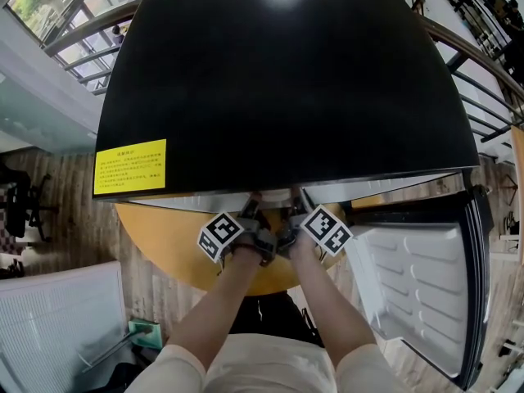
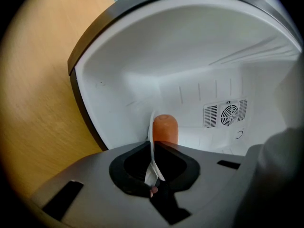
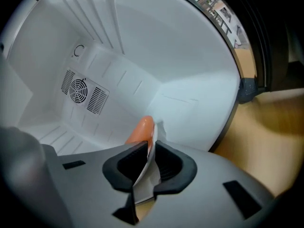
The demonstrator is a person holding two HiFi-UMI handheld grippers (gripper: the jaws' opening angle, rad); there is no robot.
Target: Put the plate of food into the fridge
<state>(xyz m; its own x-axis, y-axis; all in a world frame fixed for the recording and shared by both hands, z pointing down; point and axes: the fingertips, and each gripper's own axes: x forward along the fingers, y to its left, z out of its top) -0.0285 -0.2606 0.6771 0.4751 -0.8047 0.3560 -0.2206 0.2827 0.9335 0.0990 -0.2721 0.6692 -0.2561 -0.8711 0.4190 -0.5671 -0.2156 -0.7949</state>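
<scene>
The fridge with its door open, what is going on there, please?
A person holds a tool in each hand. The left tool and the right tool are both shut on the rim of a white plate carrying an orange piece of food. The black fridge has its door open, and the plate is at its opening, facing the white inside. It is not released yet.

Round wooden table, plank floor, white ribbed panel lower left, windows upper left
</scene>
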